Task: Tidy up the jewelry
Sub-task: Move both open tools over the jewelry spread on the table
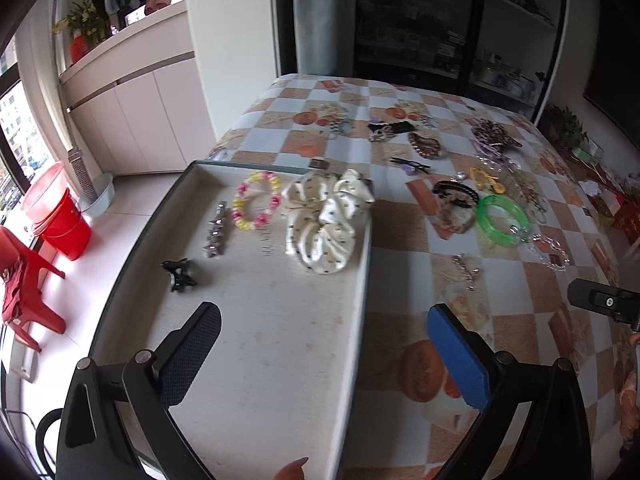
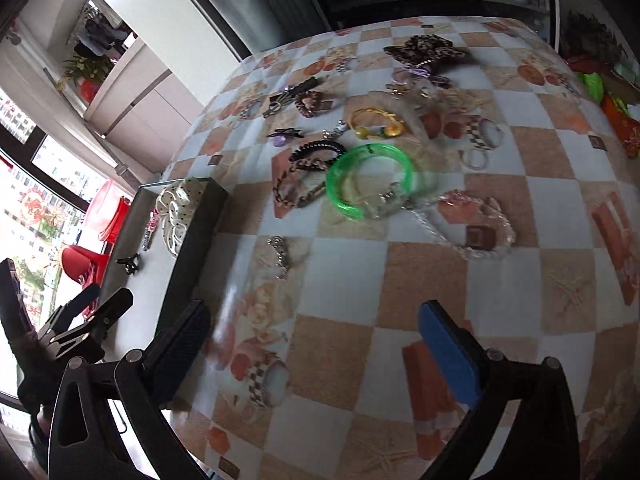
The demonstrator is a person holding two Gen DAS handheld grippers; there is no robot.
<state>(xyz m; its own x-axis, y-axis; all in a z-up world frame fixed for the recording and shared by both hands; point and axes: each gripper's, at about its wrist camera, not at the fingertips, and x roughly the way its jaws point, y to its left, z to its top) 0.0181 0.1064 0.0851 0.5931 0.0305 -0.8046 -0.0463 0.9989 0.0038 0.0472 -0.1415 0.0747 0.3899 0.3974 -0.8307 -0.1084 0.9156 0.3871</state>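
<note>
While both hand-held grippers hang over a table covered in a checkered orange, white and tan oilcloth [image 2: 420,280], neither holds anything. From the left wrist view, the left gripper [image 1: 324,344] has its fingers spread wide apart, empty, above the near end of a shallow cream tray with a dark rim [image 1: 280,360]. Inside the tray, a cream fabric scrunchie with dark dots [image 1: 324,220] lies toward twelve o'clock; a bracelet of pink and yellow flower beads [image 1: 256,200] sits just beside it at its nine o'clock, a silver sparkly hair clip [image 1: 216,232] lies further toward nine, and a small black claw clip [image 1: 178,274] rests toward eight o'clock. At the three o'clock edge of this view a black part of the right gripper shows. From the right wrist view, the right gripper [image 2: 316,344] also stands with its fingers wide apart and empty, over bare oilcloth. Most of the loose jewelry lies on the cloth toward its twelve o'clock: a translucent green plastic bangle [image 2: 370,180], a clear crystal bead bracelet [image 2: 468,220] at the bangle's four o'clock, a black coiled hair tie [image 2: 316,148] at its eleven, a yellow cord bracelet with beads [image 2: 376,122] beyond, and a leopard-print fabric bow [image 2: 424,50] farthest away. A small silver chain piece [image 2: 280,256] lies near the tray's side wall.
</note>
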